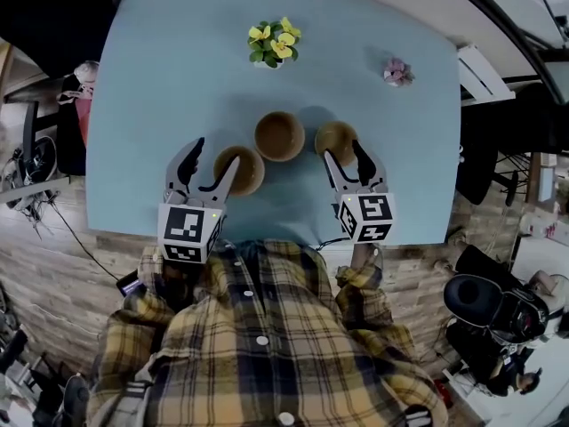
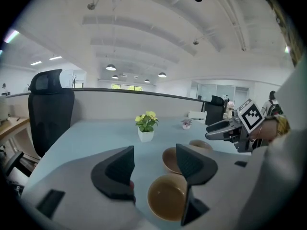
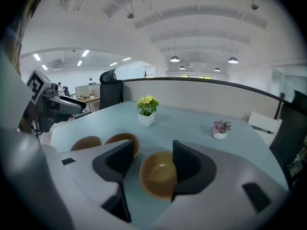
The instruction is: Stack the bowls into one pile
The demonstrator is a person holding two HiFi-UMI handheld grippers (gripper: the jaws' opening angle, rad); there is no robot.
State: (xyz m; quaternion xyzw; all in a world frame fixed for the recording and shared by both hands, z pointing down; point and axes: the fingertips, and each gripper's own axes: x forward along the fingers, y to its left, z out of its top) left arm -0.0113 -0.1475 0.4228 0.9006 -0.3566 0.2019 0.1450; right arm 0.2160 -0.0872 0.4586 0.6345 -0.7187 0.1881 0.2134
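Sitting apart on the light-blue table (image 1: 160,78) are 3 brown bowls, all upright, none stacked: left bowl (image 1: 242,171), middle bowl (image 1: 279,136) a bit further back, right bowl (image 1: 335,140). They're close together w/ small gaps btwn rims. Left gripper (image 1: 214,153) has its jaws spread wide & grips nothing. In the left gripper view the left bowl lies low btwn the jaws, nearer the rt-hand one. In the head view that jaw's tip overlaps the bowl's rim, but contact can't be told. Right gripper (image 1: 343,151) is likewise wide open w/ nothing held. The right gripper view shows the right bowl framed btwn its jaws on the tabletop, w/ the other 2 bowls off to the left, partly behind a jaw. Both grippers are over the table's near edge, in front of a person's plaid shirt (image 1: 258,327). Further back: yellow-flowered plant (image 1: 274,43) in a white pot, approx. centre, & a small pink-flowered pot (image 1: 396,72) to the right. A black office chair (image 2: 48,110) stands beside the table in the left gripper view.
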